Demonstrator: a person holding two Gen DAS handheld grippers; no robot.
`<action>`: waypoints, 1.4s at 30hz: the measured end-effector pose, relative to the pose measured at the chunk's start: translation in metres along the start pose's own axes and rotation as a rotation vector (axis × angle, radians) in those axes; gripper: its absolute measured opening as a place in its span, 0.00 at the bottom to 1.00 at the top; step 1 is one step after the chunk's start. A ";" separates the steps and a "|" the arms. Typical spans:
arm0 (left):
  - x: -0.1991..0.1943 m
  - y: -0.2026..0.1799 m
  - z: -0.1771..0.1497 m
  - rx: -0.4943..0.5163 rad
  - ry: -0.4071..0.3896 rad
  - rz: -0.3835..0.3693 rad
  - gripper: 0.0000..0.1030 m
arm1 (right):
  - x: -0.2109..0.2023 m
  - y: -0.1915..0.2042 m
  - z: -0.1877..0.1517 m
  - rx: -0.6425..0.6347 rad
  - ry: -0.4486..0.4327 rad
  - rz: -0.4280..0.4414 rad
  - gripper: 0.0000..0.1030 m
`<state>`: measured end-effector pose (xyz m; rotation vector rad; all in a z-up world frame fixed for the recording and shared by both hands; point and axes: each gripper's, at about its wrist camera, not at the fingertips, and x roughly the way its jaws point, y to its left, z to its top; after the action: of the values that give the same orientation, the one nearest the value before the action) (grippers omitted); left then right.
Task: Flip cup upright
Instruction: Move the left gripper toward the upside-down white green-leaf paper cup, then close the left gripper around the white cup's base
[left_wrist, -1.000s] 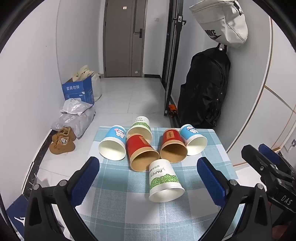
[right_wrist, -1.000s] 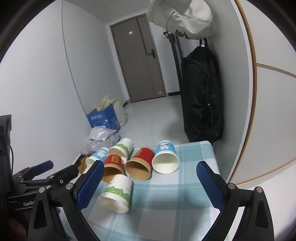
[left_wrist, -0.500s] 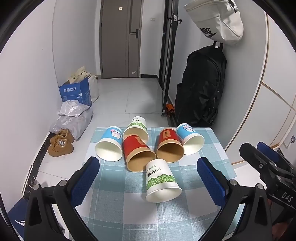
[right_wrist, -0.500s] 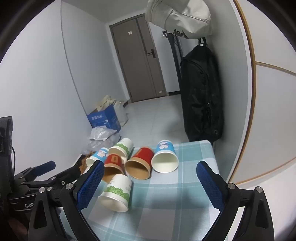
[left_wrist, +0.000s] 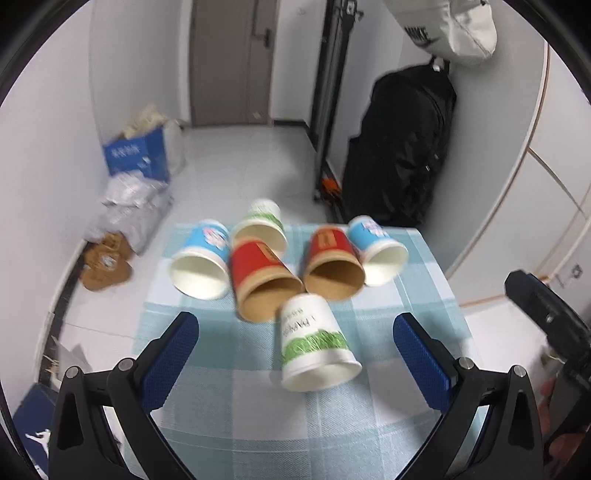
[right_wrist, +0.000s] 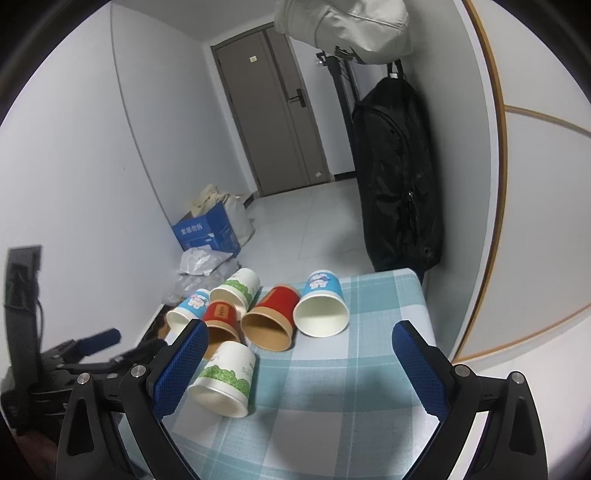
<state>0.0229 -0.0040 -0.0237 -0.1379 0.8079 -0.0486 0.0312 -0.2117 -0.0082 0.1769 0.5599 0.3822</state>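
Six paper cups lay on their sides on the checked table (left_wrist: 258, 424); none stood upright, so the flipping had not begun. The nearest, a white cup with green print (left_wrist: 314, 343), lay alone just in front of the cluster of red and blue cups, its mouth toward me. My left hand-held gripper (left_wrist: 295, 354) hung spread wide around it without touching. My right hand-held gripper (right_wrist: 297, 365) was likewise wide open, holding nothing.

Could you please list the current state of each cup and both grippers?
Nearest green-print cup: on its side.
Far green-print cup: on its side.
Two red cups: on their sides.
Two blue cups: on their sides.
Left gripper: open, empty.
Right gripper: open, empty.
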 end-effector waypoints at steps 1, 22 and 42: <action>0.007 0.003 -0.001 -0.009 0.031 -0.019 0.99 | 0.001 -0.004 0.000 0.011 0.005 0.006 0.97; 0.095 0.012 -0.008 -0.069 0.465 0.006 0.96 | 0.027 -0.046 0.006 0.112 0.112 0.028 1.00; 0.081 -0.002 -0.001 -0.083 0.477 -0.117 0.56 | 0.031 -0.033 -0.001 0.049 0.144 0.033 1.00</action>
<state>0.0780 -0.0143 -0.0820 -0.2578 1.2785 -0.1633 0.0647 -0.2291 -0.0328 0.2074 0.7092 0.4156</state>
